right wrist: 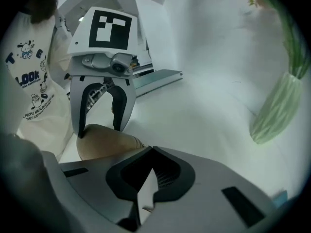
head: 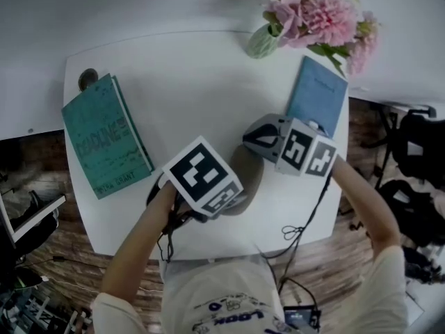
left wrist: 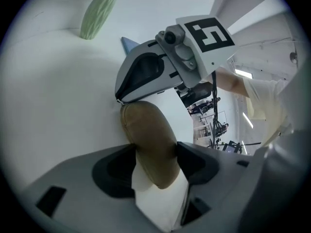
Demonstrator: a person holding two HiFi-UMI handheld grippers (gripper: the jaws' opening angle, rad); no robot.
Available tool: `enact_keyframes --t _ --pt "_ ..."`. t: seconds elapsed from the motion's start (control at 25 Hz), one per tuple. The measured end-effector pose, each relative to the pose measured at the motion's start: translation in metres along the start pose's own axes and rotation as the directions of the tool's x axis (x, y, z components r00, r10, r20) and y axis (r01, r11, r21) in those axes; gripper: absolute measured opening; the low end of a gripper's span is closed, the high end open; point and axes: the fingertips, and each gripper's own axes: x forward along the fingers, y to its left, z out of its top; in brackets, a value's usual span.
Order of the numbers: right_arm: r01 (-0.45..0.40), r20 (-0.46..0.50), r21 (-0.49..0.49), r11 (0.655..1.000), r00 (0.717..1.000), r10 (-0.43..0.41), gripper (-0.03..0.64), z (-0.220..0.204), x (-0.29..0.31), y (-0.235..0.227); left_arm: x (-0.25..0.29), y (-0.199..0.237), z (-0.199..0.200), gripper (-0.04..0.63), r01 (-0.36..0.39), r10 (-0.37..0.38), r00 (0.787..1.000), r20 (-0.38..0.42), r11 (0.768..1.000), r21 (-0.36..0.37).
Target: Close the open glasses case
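White desk [head: 195, 75], seen from above, with both grippers meeting near its middle.

Left gripper [left wrist: 155, 165]: jaws clamped on the tan glasses case [left wrist: 148, 140], one pad on each long side. The case lies flat on the desk and runs lengthwise out from between the jaws.

At the far end of the case, the right gripper [left wrist: 121, 100] points down, its tips at the case's far edge.

Right gripper, own view: jaws pressed together with nothing between them. The case sits just beyond the jaws and to their left, straddled by the left gripper's fingers [right wrist: 121, 110].

Farther out, up and left of the left jaws, a ribbed green vase [left wrist: 97, 14] stands upright, holding pink flowers [head: 313, 12]. A blue book [head: 318, 96] lies flat beyond the right gripper. A teal book [head: 104, 138] lies well to the left of the left gripper.
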Motion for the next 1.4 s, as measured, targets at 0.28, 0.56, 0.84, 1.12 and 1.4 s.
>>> enact_keyframes --t 0.28,0.56,0.84,1.12,1.4 --pt "-0.055 0.044 -0.081 0.995 0.997 0.058 0.0 0.045 0.005 -0.001 0.013 -0.012 0.008 0.264 0.037 -0.038 0.999 0.014 0.997 0.072" --pt "-0.006 0.06 -0.145 0.989 0.998 0.014 0.0 0.047 0.006 0.011 0.022 -0.02 0.002 0.255 0.096 -0.093 0.99 0.102 0.995 -0.03" --pt "0.201 0.216 0.094 0.975 0.952 -0.217 0.0 0.062 -0.02 -0.003 0.004 -0.023 0.002 0.256 0.065 -0.059 0.963 0.263 0.998 -0.015" --pt "0.425 0.313 0.395 0.815 0.772 -0.554 0.0 0.065 -0.083 -0.009 -0.069 -0.017 0.001 0.255 -0.114 0.148 0.816 0.559 0.989 -0.095" --pt "0.498 0.246 0.674 0.545 0.545 -0.802 0.0 0.087 -0.128 0.034 -0.163 -0.021 0.005 0.003 -0.497 0.47 0.454 0.757 0.839 -0.222"
